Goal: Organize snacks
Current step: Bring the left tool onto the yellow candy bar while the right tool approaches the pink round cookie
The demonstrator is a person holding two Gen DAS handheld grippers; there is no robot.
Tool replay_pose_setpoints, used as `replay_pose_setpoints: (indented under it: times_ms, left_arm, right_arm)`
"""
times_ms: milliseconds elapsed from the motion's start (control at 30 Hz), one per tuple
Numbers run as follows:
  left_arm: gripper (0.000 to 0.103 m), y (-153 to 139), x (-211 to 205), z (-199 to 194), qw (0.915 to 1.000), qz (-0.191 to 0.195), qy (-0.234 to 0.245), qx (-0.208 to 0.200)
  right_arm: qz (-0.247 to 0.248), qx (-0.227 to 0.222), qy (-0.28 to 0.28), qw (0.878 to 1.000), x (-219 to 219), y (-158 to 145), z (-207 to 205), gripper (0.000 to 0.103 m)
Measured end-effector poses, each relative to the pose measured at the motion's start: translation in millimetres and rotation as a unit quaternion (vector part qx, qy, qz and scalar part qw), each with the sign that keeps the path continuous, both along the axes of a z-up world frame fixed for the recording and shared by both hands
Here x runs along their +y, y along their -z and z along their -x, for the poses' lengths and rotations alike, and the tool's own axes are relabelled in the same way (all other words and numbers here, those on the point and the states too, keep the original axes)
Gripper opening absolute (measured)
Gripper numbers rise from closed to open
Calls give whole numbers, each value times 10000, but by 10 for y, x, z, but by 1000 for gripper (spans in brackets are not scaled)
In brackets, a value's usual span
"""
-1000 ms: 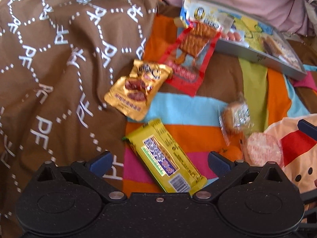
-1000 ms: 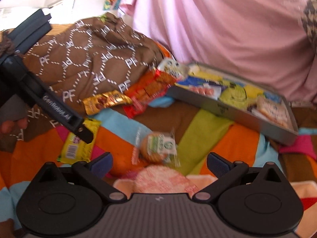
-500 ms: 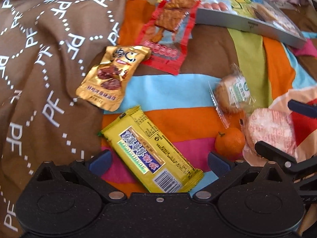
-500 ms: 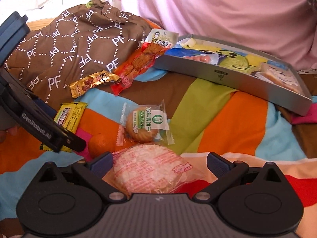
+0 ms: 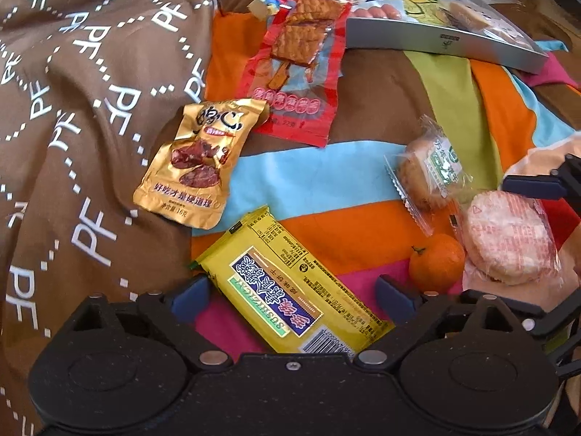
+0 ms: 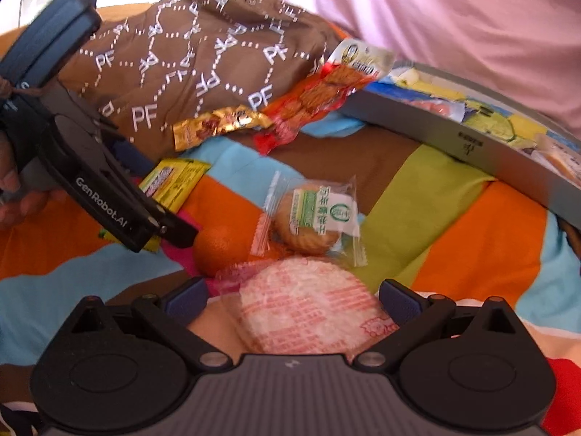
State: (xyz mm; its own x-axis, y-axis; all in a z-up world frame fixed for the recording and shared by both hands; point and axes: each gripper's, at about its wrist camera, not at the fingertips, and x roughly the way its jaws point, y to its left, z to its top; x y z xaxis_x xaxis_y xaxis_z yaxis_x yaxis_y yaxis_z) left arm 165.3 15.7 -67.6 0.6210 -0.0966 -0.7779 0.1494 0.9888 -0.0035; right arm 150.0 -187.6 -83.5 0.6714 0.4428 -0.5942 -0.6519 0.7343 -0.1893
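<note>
My left gripper point(image 5: 290, 292) is open, its fingers on either side of a yellow biscuit pack point(image 5: 290, 287) lying on the striped blanket. My right gripper point(image 6: 292, 296) is open too, straddling a pink-printed round rice cracker point(image 6: 308, 309), which also shows at the right of the left wrist view as the rice cracker point(image 5: 508, 236). A small orange point(image 5: 435, 261) and a wrapped round cookie point(image 5: 428, 170) lie between the two. A gold snack pouch point(image 5: 199, 160) and a red snack pack point(image 5: 301, 65) lie further back. The grey tray point(image 6: 454, 134) holds several snacks.
A brown patterned cloth point(image 5: 83, 91) is bunched on the left. Pink fabric point(image 6: 454, 14) rises behind the tray. The left gripper's body point(image 6: 94, 178) reaches in from the left of the right wrist view, held by a hand point(image 6: 14, 196).
Both grippers have come lower and closer to the blanket. The yellow pack now lies between my left fingers and the rice cracker sits further in between my right fingers.
</note>
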Motion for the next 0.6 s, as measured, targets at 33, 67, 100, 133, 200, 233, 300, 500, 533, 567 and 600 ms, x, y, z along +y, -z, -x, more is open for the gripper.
replay_pose_setpoints:
  times_ms: [33, 67, 100, 133, 200, 233, 300, 500, 533, 567, 600]
  left_arm:
    - [94, -1, 9, 44, 9999, -45, 98, -54]
    - [93, 4, -4, 49, 9997, -83, 196, -103]
    - [92, 7, -14, 58, 9993, -106, 315, -156]
    - [89, 6, -11, 67, 9989, -101, 419, -200]
    - [85, 3, -1, 89, 9972, -83, 679, -295]
    - [84, 1, 7, 100, 9963, -66, 799, -324]
    - [81, -5, 18, 121, 9940, -31, 1033, -354]
    - [70, -59, 55, 269, 9826, 118, 1831, -284]
    - [68, -70, 71, 304, 9802, 145, 1957, -246]
    - [66, -85, 90, 336, 9778, 167, 2077, -203]
    - [66, -91, 101, 364, 9762, 200, 2156, -153]
  right_arm:
    - [-23, 53, 16, 10000, -5, 6, -17, 103]
    - [-75, 119, 40, 9999, -16, 6, -36, 103]
    - [-149, 199, 66, 9997, -37, 5, -56, 102]
    - [-200, 252, 88, 9994, -52, 5, -65, 101]
    - [-260, 314, 103, 9991, -72, 7, -57, 97]
    - [-268, 317, 96, 9991, -78, 5, -39, 93]
    - [-269, 296, 64, 9992, -80, 3, 9, 86]
    - [-207, 194, 53, 9996, -62, -25, 182, 76]
    - [-227, 206, 77, 9995, -75, -34, 209, 76]
    - [-252, 230, 99, 9994, -87, -43, 234, 76]
    - [-283, 275, 110, 9992, -104, -52, 268, 76]
